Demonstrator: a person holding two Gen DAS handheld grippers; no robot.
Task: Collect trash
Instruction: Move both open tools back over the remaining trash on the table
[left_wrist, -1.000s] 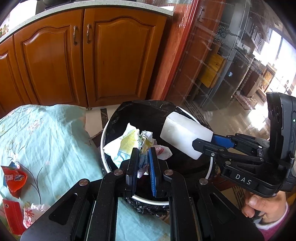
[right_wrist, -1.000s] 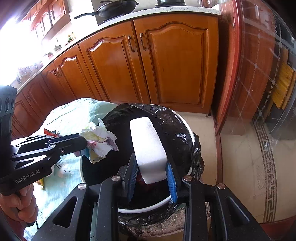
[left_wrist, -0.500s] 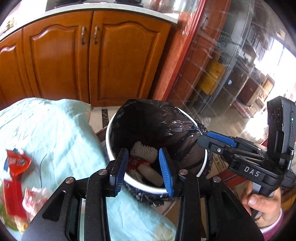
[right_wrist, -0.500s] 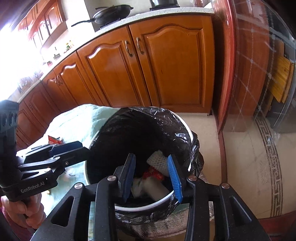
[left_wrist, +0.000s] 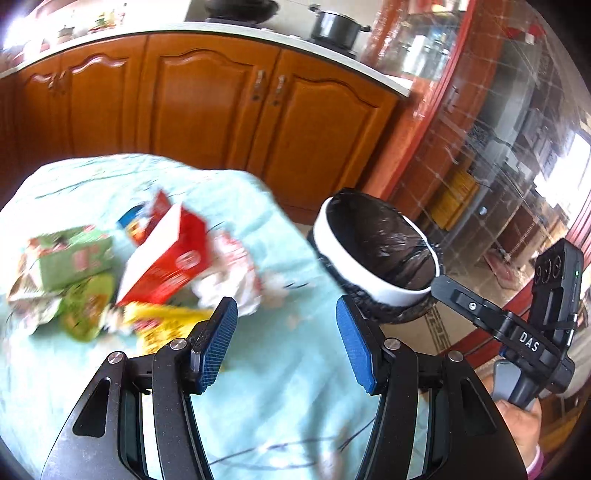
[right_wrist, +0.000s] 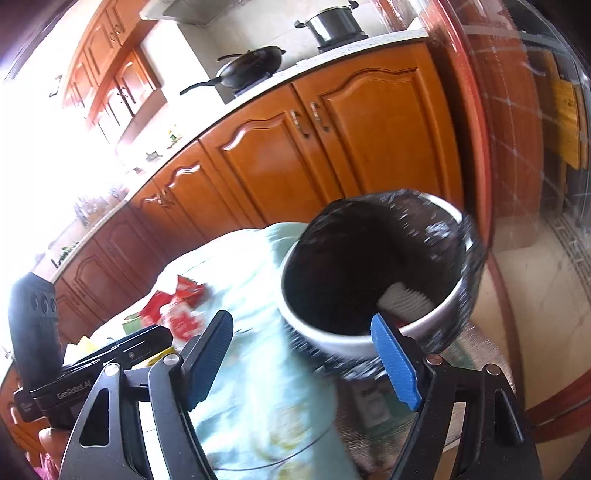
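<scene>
A white bin (left_wrist: 373, 284) lined with a black bag stands at the table's right edge; in the right wrist view the bin (right_wrist: 332, 338) holds a white foam piece (right_wrist: 404, 299). My left gripper (left_wrist: 286, 341) hangs over the pale blue cloth (left_wrist: 280, 398), its jaws opening with nothing between them. Ahead and left of it lies a trash pile: a red carton (left_wrist: 166, 258), a green packet (left_wrist: 70, 258), yellow wrapper (left_wrist: 162, 325) and crumpled paper (left_wrist: 229, 280). My right gripper (right_wrist: 303, 356) is opening wide, empty, near the bin's front rim. Red wrappers (right_wrist: 177, 306) lie beyond it.
Wooden cabinets (left_wrist: 207, 103) with a countertop run behind the table. A pot (left_wrist: 334, 26) and a pan (right_wrist: 251, 68) sit on the stove. A tiled floor (right_wrist: 535, 288) lies right of the bin. A person's hand (left_wrist: 517, 428) holds the right gripper's handle.
Both grippers let go of their loads, the crumpled paper and the white foam block, into the bin and opened. The left one swung left toward the trash pile; the right one shifted left too.
</scene>
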